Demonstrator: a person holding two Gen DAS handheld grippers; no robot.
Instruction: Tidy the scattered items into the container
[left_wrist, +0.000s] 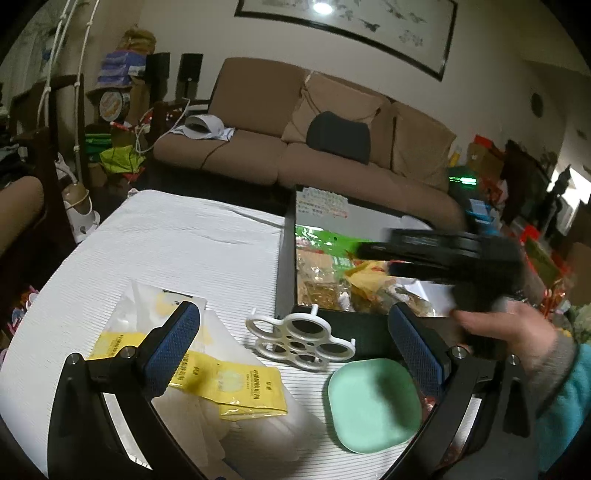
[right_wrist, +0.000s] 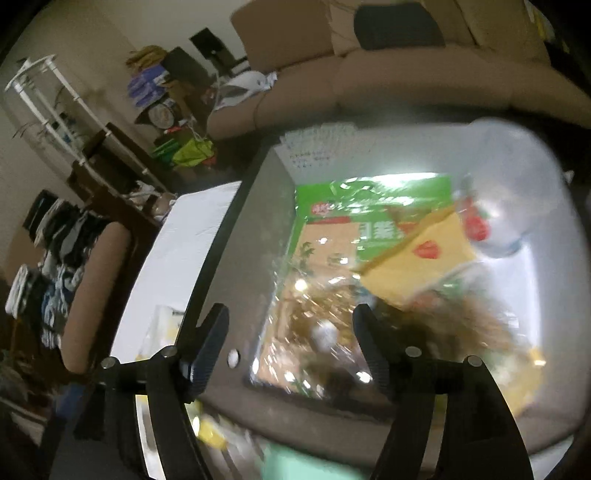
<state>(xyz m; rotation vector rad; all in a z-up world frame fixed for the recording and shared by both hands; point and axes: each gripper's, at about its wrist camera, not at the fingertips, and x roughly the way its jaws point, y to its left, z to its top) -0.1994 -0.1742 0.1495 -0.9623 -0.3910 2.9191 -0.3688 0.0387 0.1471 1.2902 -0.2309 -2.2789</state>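
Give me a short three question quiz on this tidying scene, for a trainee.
1. True or false: the mint green plate already lies inside the black box.
2. Which lies nearest the box's front wall? A. white ring rack B. yellow sachets C. dark cushion
3. Fill in: the left gripper has its jaws ____.

Key: 1 false, it lies on the white cloth; 2 A; 3 open.

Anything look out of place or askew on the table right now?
Nothing is spilled or broken. Three things still lie outside the dark rectangular container: the white plastic ring-shaped rack, the mint green square dish overhanging the white cloth's near edge, and the yellow sachets on a white bag. Both grippers are open.
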